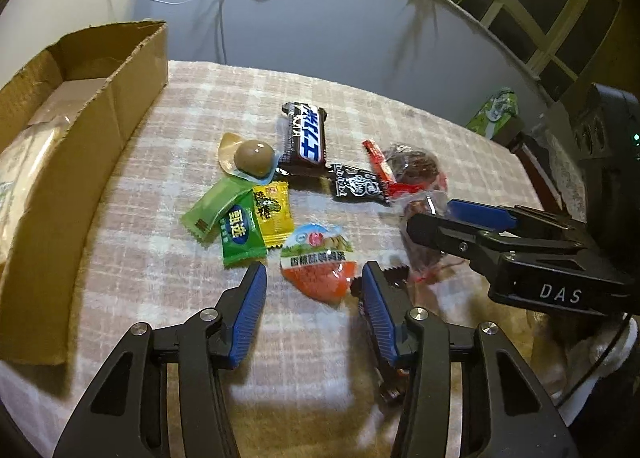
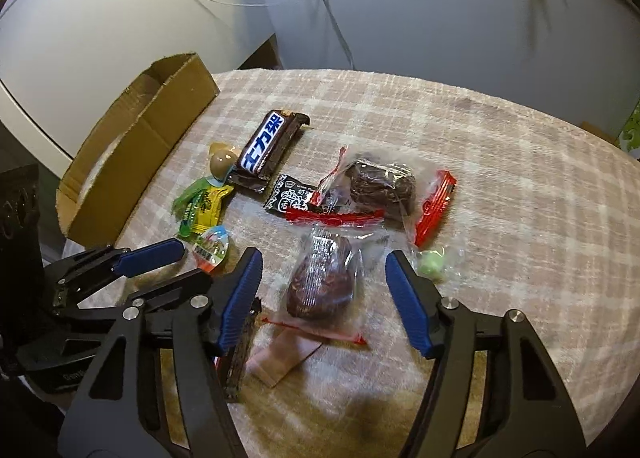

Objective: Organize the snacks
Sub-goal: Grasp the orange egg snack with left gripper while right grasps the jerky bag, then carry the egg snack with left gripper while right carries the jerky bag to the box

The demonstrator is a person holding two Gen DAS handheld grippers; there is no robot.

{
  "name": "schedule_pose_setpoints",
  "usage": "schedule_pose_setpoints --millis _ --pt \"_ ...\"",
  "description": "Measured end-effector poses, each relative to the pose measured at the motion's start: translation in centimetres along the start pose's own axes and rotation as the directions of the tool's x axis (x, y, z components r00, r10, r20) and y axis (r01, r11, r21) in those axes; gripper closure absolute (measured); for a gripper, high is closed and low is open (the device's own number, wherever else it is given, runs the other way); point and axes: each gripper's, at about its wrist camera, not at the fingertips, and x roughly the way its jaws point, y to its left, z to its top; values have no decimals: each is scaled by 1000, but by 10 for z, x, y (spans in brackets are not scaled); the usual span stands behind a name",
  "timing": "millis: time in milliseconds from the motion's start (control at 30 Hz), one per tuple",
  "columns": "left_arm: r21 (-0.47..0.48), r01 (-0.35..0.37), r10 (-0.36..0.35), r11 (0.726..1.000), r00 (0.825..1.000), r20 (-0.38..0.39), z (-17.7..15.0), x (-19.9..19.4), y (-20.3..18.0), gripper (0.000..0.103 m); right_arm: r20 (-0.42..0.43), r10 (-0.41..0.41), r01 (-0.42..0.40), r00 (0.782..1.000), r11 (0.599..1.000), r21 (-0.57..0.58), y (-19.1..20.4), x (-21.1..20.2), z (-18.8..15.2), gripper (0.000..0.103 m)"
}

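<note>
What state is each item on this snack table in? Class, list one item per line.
Brown cardboard box: open-topped, on the table's left side.
Dark Snickers bar: sealed, lying flat.
Orange dome-shaped snack cup: sealed, ahead of the left tongs, ungripped.
Clear packet of dark dried fruit: lying between the right tongs, ungripped.
Left tongs: open.
Right tongs: open.

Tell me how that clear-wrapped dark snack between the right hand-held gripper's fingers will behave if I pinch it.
The dark snack looks lumpy, so probably firm. Its loose clear wrapper may slip and crinkle. The red-edged tail near its lower end will likely flop once lifted.
</note>
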Motion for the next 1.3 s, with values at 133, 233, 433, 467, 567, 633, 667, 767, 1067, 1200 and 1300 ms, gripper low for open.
schedule_pose_setpoints --millis 133,233,433,467,567,633,667,767,1067,1200,1300 --pt "22 -23 23 999 1000 -1 1 5 -3 58 -25 -5 4 1000 1000 -4 -2 8 3 49" --pt "50 -37 37 998 999 1 2 8 -7 64 -41 -6 6 999 1000 -5 -3 13 3 56" --pt "82 -61 60 995 998 12 2 11 -13 67 -48 -7 7 999 1000 -15 -3 14 4 66" --pt "84 -62 61 994 998 14 2 11 -13 68 -49 -7 6 999 1000 -16 -3 14 4 66" --pt "85 -59 57 995 998 20 2 9 -13 69 -45 -3 3 999 1000 -12 -3 12 3 67" --pt "84 -58 55 995 998 28 1 6 -13 69 -37 -1 1 999 1000 -6 -3 9 2 67" --pt "84 -57 54 995 998 31 1 4 -13 69 -35 0 0 999 1000 -3 -3 7 2 67" --pt "78 -50 46 996 998 46 1 -4 -13 69 -24 7 -7 1000 1000 1 -3 0 0 67" --pt "59 -36 28 998 992 121 2 -39 -6 69 33 24 -24 999 1000 -9 9 -30 3 67" --pt "43 -45 38 998 987 158 3 -57 4 69 54 43 -41 998 998 -41 26 -38 11 67" --pt "31 -60 53 998 980 190 4 -74 15 69 66 64 -59 996 996 -70 43 -41 19 67"
